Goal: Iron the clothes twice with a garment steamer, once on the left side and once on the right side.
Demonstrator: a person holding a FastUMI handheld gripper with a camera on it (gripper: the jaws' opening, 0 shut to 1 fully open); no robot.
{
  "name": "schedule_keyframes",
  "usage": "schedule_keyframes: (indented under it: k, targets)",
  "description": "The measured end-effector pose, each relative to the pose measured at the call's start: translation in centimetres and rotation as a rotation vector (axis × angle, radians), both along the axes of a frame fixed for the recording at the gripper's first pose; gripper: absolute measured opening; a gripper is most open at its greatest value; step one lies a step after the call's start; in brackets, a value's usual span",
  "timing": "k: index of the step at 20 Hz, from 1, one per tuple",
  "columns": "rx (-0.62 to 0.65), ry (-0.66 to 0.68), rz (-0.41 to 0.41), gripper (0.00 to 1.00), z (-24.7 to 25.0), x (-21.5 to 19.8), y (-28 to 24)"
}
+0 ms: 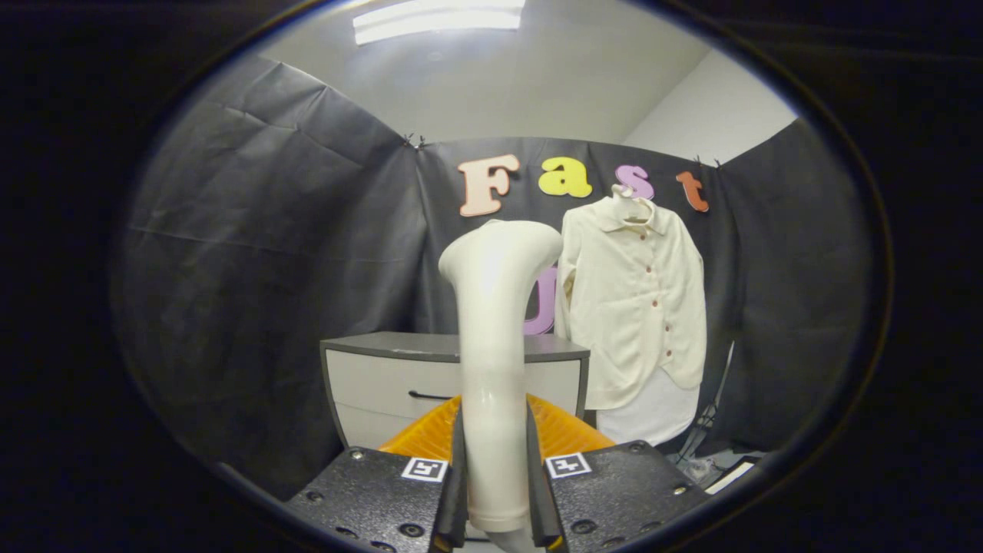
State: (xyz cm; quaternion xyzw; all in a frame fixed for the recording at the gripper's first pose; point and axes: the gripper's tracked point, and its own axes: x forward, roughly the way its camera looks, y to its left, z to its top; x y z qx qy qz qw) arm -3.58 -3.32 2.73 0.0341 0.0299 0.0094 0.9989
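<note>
Two fingers [496, 491] clamp steamer [495, 322] – drawer cabinet [384, 376] beyond

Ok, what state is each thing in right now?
Gripper: shut on the steamer handle.
Steamer: held upright between the fingers, head at top, short of the shirt.
Shirt: hanging on a hanger, buttoned, beyond the steamer.
Drawer: shut.

jaws clamped tight, pointing forward, level.
</note>
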Motion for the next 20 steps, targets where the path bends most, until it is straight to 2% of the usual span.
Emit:
schedule_keyframes:
  k: [20]
  targets:
    - [0.012, 0.007, 0.006, 0.32, 0.24, 0.28, 0.36]
